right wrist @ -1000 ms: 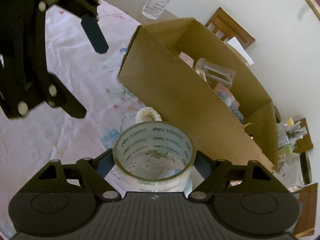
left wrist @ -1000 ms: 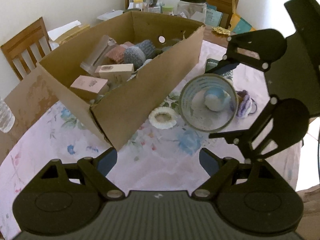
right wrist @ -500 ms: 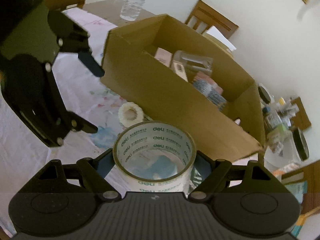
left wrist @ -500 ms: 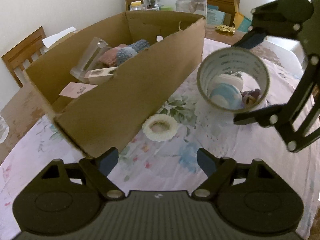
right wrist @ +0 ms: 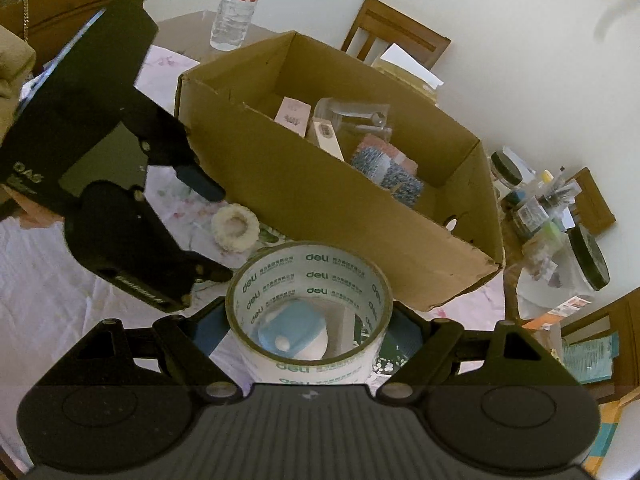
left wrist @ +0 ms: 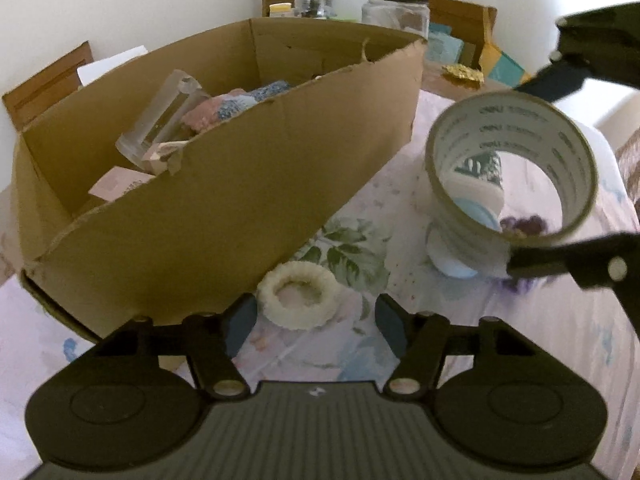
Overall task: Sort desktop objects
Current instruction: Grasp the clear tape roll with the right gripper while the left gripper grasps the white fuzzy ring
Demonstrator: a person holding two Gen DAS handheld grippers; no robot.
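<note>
My right gripper is shut on a roll of clear tape and holds it in the air near the cardboard box; the tape also shows in the left wrist view. My left gripper is open and empty, low over the table, with a cream knitted ring lying just ahead between its fingers. The ring also shows in the right wrist view. The box holds small cartons, a clear case and knitted pieces. A blue and white object lies under the tape.
A flowered cloth covers the table. A purple knitted item lies beyond the tape. A water bottle stands behind the box. Jars, pens and papers crowd the far end. Wooden chairs stand around.
My left gripper has dropped lower and come closer to the cream ring. My right gripper has lifted the tape roll higher and swung it toward the box.
</note>
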